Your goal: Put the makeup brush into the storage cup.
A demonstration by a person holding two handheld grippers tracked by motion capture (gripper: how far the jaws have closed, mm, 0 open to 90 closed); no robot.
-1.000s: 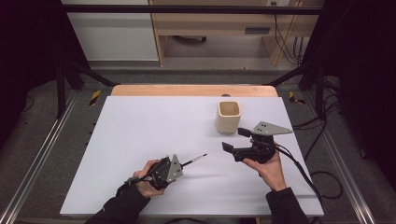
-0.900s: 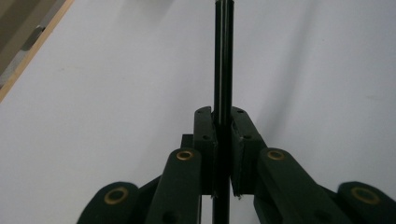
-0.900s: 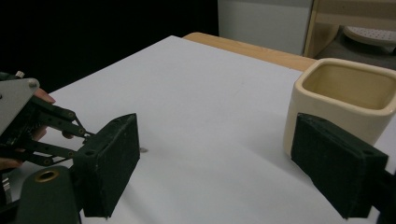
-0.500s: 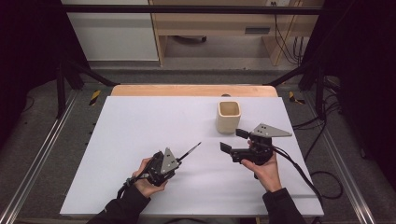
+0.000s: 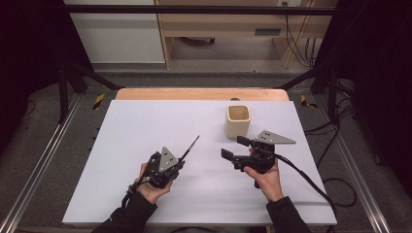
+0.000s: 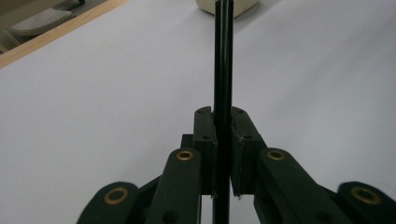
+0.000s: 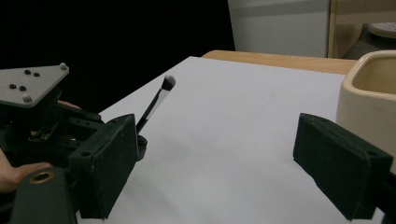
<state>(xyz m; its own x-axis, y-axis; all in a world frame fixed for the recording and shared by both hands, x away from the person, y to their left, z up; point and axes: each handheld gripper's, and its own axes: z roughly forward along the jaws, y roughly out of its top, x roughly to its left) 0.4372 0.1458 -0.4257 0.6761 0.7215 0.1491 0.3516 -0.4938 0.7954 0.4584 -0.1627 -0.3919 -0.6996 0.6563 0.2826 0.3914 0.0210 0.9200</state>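
The left gripper (image 5: 180,162) stays clamped on the brush (image 5: 190,147), which now tilts up steeper than a second ago, tip aimed far-right toward the cup (image 5: 238,121). The right gripper (image 5: 236,147), jaws wide apart, has edged left, near the cup.

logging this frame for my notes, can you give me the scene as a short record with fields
surface: white table top
left gripper: shut on thin black brush, tip raised, pointing toward the cup
right gripper: open, holding nothing, beside the cup
container: cream square ceramic cup, upright, at the table's far right
brush tip: small grey bristles
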